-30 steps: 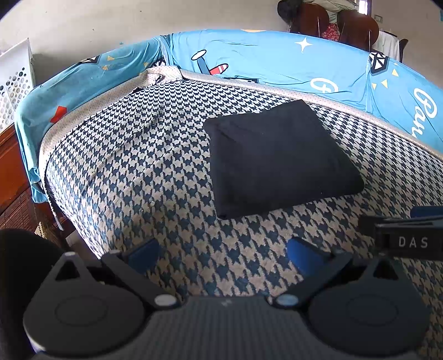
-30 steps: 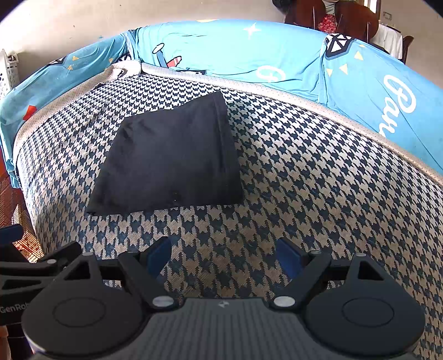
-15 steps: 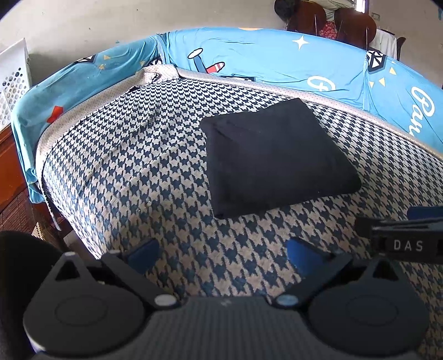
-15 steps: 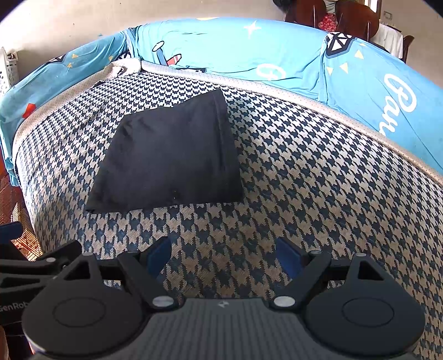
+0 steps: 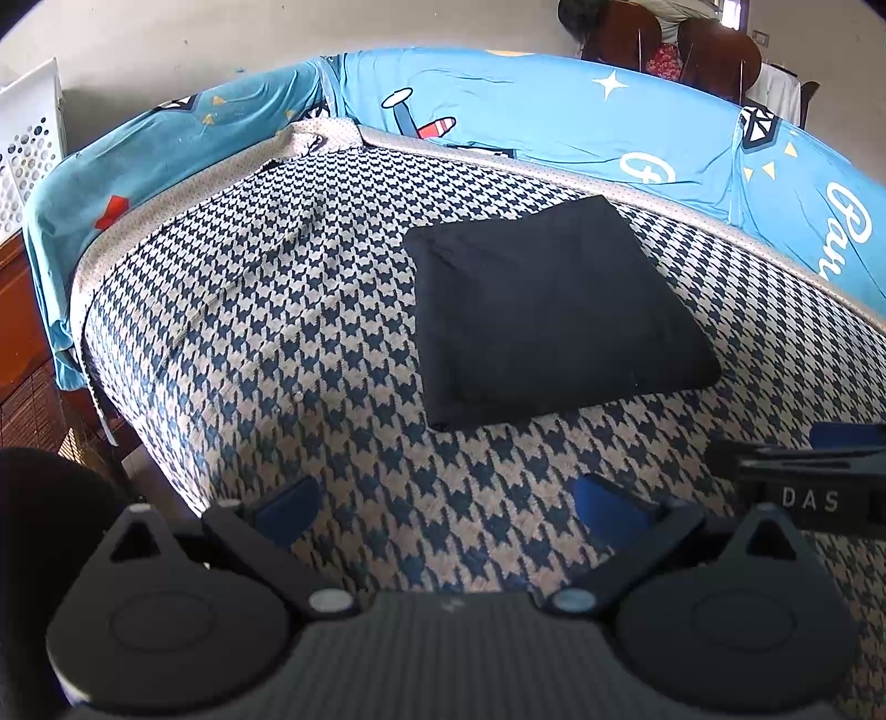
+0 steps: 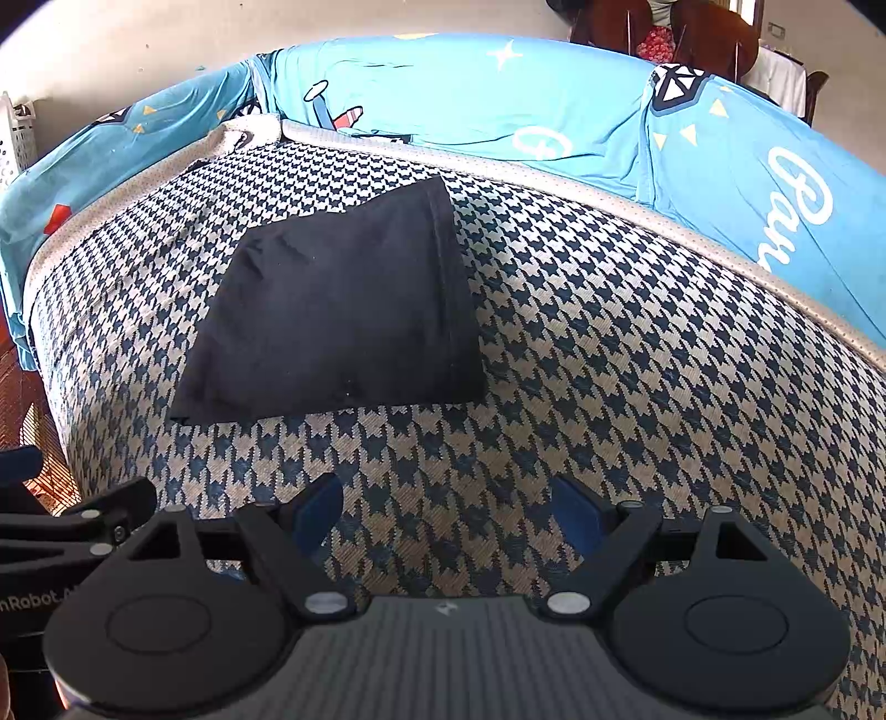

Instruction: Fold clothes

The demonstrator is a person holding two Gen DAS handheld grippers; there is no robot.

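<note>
A black garment point(image 5: 554, 310) lies folded into a flat rectangle on the houndstooth bed cover point(image 5: 266, 332); in the right wrist view the same black garment point(image 6: 338, 310) sits left of centre. My left gripper point(image 5: 448, 504) hovers over the cover short of the garment's near edge, open, nothing between its blue pads. My right gripper point(image 6: 443, 509) is likewise open and empty, short of the garment and to its right. Each gripper shows at the edge of the other's view.
A blue printed sheet point(image 5: 554, 111) runs along the bed's far and left sides. A white perforated basket point(image 5: 27, 149) stands by the wall at left. The bed's left edge drops to a wooden floor point(image 5: 33, 399). Dark wooden chairs point(image 6: 714, 33) stand behind the bed.
</note>
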